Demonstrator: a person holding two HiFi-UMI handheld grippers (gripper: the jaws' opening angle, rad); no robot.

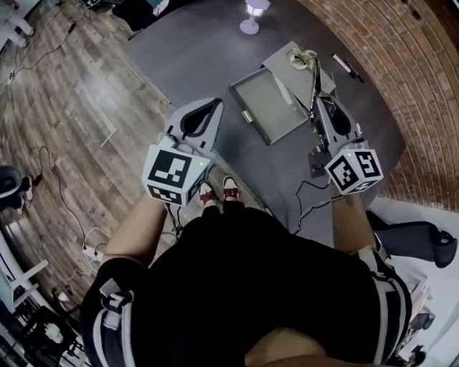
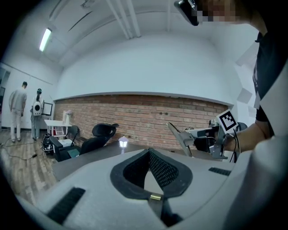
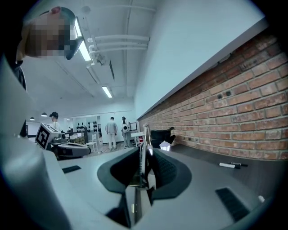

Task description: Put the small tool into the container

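Note:
A thin metal tool [image 1: 315, 75] sticks out from my right gripper [image 1: 316, 100], which is shut on it at the right of the head view. In the right gripper view the tool [image 3: 143, 161] stands on edge between the pads. Just left of that gripper on the dark table lies the container [image 1: 252, 86], an open grey tray with a flat lid behind it. My left gripper [image 1: 216, 106] hangs at the table's near left edge, shut and empty, its tips meeting in the left gripper view [image 2: 148, 151]. From there the right gripper [image 2: 198, 134] shows at the right with the tool [image 2: 179, 137] sticking out of it.
On the lid behind the tray lies a cream-coloured object [image 1: 303, 59]. A black marker [image 1: 346, 67] lies near the brick wall, and a small white lamp [image 1: 254, 14] stands at the table's far end. A black office chair [image 1: 412, 240] is at the right. Cables trail on the wood floor.

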